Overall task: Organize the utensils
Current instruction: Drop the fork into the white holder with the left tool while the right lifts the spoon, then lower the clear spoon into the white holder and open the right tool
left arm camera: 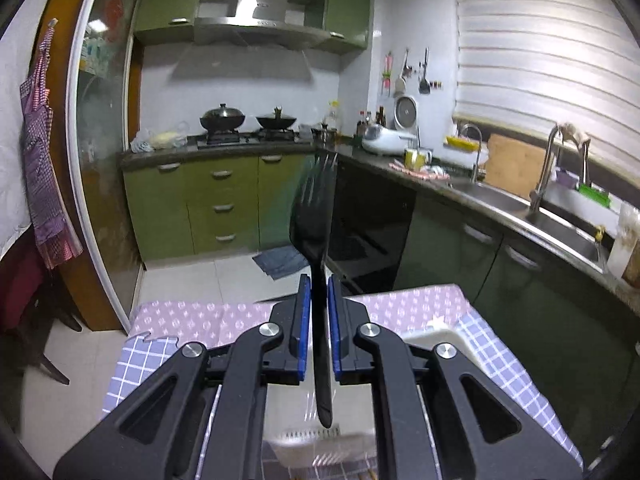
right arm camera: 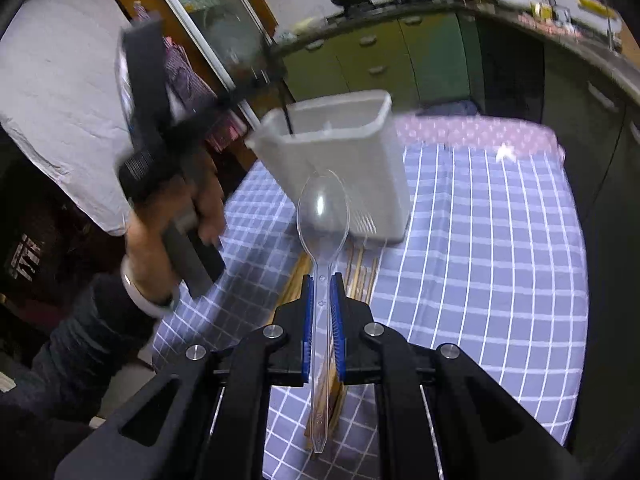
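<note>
Left gripper (left arm camera: pixel 319 288) clamped on black fork (left arm camera: pixel 314 216), tines at 12 o'clock. Right view only: right gripper (right arm camera: pixel 322 288) clamped on clear spoon (right arm camera: pixel 323 216); white holder (right arm camera: pixel 340 160) at 12, chopsticks (right arm camera: pixel 362 272) on checked cloth (right arm camera: pixel 480 260).

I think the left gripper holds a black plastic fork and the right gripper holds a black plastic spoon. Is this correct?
Not quite: the spoon in the right gripper is clear plastic, not black, as the right wrist view shows. The left gripper does hold a black plastic fork.
</note>
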`<action>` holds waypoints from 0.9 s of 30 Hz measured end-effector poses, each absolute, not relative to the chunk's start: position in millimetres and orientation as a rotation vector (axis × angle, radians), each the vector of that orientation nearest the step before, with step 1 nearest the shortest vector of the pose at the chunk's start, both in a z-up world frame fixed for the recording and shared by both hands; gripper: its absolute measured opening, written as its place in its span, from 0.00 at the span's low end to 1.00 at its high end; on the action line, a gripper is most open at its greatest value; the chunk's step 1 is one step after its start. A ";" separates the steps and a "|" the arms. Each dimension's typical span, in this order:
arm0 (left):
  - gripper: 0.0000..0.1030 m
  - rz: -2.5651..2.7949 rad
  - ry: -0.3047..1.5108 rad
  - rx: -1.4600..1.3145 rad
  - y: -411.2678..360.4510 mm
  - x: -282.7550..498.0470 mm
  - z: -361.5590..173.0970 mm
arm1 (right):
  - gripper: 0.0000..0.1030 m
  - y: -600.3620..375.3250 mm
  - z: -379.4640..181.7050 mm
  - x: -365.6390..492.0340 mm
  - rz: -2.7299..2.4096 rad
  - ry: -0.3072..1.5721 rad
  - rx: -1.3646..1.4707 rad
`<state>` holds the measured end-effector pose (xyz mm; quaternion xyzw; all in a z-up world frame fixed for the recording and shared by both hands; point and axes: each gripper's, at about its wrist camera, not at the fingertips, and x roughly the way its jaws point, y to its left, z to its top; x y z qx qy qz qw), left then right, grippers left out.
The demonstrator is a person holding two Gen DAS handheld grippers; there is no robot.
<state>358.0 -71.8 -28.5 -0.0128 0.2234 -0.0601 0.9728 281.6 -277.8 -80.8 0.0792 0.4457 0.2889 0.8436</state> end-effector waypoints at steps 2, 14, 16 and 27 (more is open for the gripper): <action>0.14 -0.131 0.462 -0.017 -72.7 354.0 -31.5 | 0.09 -277.3 -65.4 283.5 0.606 0.904 0.155; 0.44 -0.124 0.421 -0.059 -38.4 303.1 -1.6 | 0.09 -274.3 25.1 348.3 0.492 0.597 0.221; 0.44 -0.128 0.424 -0.053 -32.8 289.3 1.5 | 0.09 -269.9 36.0 365.1 0.457 0.516 0.244; 0.44 -0.141 0.459 0.037 -21.3 243.2 -4.8 | 0.09 -244.6 -11.9 417.9 0.340 0.487 0.193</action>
